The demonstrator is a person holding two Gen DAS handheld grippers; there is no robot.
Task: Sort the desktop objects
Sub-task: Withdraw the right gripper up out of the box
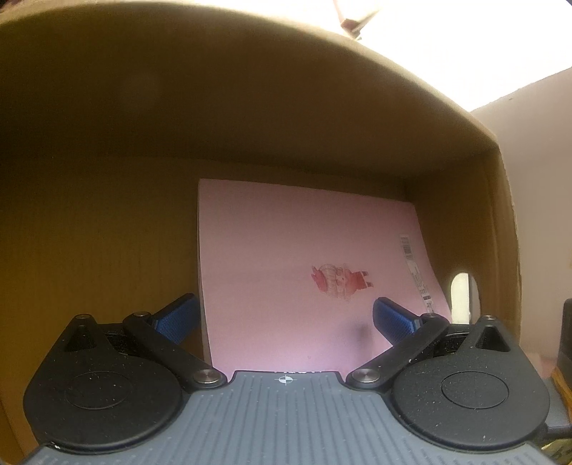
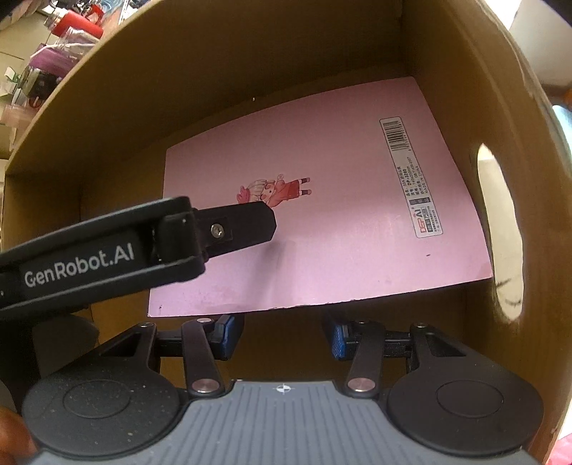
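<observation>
A pink notebook (image 1: pixel 286 257) with a small cartoon figure and a barcode label lies flat on the floor of a brown cardboard box (image 1: pixel 178 125), against its right wall. My left gripper (image 1: pixel 284 316) hangs open just above the notebook's near edge, its blue pads wide apart with nothing gripped. In the right wrist view the same notebook (image 2: pixel 339 214) fills the box (image 2: pixel 250 71) floor. My right gripper (image 2: pixel 282 336) stands open at the notebook's near edge, empty. One black finger (image 2: pixel 243 223) of the left gripper reaches in from the left over the notebook.
The box's right wall has an oval handle hole (image 2: pixel 500 232), also visible in the left wrist view (image 1: pixel 463 293). The left half of the box floor (image 1: pixel 100 250) is bare cardboard. Outside, beyond the far left rim, stand a red-capped bottle (image 2: pixel 78 21) and other clutter.
</observation>
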